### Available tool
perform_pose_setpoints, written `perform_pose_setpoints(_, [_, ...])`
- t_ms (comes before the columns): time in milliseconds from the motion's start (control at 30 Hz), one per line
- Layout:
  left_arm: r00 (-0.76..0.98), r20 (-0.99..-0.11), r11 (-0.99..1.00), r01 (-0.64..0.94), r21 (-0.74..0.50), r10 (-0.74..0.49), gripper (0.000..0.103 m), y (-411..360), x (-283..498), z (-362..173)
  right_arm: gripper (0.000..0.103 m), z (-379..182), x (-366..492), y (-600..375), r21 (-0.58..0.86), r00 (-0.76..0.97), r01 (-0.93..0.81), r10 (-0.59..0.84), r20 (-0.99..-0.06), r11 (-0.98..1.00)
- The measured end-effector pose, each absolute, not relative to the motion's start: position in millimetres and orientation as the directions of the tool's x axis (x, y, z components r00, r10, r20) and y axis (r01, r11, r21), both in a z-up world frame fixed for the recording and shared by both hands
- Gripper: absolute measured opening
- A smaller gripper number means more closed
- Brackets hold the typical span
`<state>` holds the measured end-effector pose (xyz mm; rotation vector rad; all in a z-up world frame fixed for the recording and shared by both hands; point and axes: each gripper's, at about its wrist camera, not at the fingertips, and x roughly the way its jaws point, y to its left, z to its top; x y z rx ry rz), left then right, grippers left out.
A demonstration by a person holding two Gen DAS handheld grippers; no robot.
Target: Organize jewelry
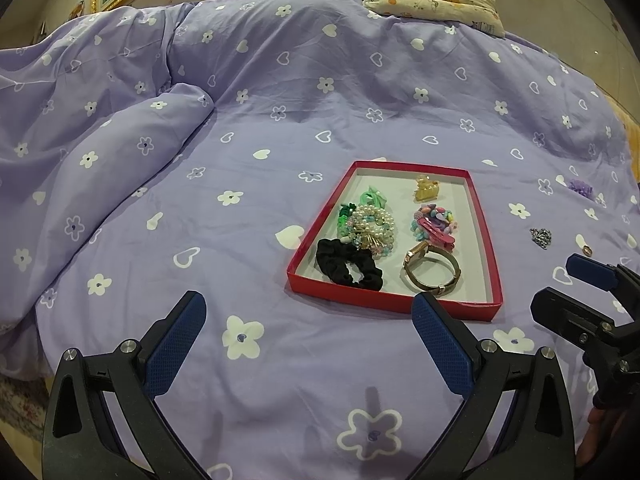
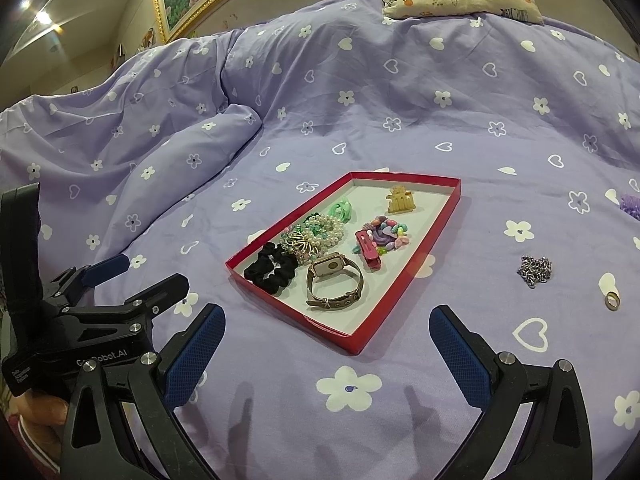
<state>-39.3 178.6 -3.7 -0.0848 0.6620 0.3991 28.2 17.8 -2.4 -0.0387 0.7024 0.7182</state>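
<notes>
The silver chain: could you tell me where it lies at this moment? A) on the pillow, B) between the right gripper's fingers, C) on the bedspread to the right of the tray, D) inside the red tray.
C: the silver chain lies on the purple bedspread, outside the red tray and near a small ring.

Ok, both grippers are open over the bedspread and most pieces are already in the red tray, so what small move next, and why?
Probably ease the right gripper rightward toward the silver chain. It, the ring and a purple piece lie loose on the bedspread outside the red tray, all on the right side. The right gripper is open and empty; the left gripper sits farther away.
</notes>
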Motion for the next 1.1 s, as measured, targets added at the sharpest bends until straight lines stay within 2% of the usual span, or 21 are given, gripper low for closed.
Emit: perform_pose_setpoints(1100, [0.716,-0.609,0.918,-0.393,0.052,0.341,0.103,180.9,-41.5,-4.3,0.103,-0.9,25.7,19.8,0.199,0.535,-0.621,0.595,-0.600,0.758])
